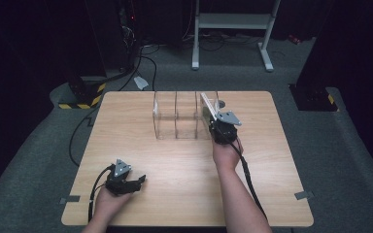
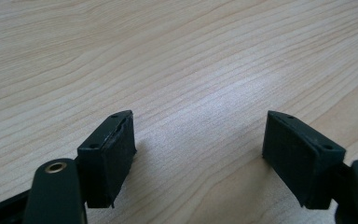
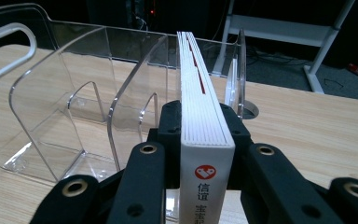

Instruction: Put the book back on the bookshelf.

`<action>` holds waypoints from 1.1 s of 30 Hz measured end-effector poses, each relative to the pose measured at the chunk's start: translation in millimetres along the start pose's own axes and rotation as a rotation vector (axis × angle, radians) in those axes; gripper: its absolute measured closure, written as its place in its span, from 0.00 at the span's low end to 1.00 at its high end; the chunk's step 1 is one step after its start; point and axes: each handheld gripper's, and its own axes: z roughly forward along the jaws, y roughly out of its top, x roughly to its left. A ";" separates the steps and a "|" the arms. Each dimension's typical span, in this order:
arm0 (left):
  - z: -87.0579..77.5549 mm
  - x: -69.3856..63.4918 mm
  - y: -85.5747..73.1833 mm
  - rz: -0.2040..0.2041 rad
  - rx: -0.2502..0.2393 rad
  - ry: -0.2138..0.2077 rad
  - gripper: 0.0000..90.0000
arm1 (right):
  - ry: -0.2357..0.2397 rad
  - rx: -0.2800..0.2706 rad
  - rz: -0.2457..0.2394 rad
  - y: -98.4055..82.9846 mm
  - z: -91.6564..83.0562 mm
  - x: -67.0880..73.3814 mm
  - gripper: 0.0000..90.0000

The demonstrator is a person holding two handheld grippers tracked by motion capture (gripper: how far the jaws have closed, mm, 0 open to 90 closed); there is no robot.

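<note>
A white book [image 3: 200, 93] with red marks and a red logo on its spine stands upright on edge, and my right gripper [image 3: 204, 126] is shut on it near the spine. Its far end reaches into the rightmost slot of a clear acrylic rack [image 3: 51, 107], between a divider and the end wall. From the high view, the book [image 1: 208, 108] and right gripper [image 1: 216, 124] sit at the right end of the rack [image 1: 175, 121]. My left gripper [image 1: 138, 182] rests low at the table's front left, open, with bare wood between its jaws [image 2: 198, 154].
The wooden table [image 1: 184, 194] has a small round hole [image 1: 221, 103] just behind the rack. On the floor beyond are a white stand frame [image 1: 233, 22], black cables and a yellow-and-black striped base [image 1: 85, 97]. The rack's other two slots hold nothing.
</note>
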 end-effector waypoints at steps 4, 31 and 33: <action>0.0 0.0 0.0 0.000 0.000 -0.001 0.28 | -0.004 0.003 0.001 -1.6 2.6 -0.4 0.84; 0.3 -1.0 -0.2 -0.001 0.003 -0.005 0.29 | -0.014 0.033 0.026 -26.2 -3.6 1.6 0.80; 0.3 -1.0 -0.2 -0.001 0.003 -0.005 0.29 | -0.010 0.037 0.027 -26.1 -4.3 1.2 0.76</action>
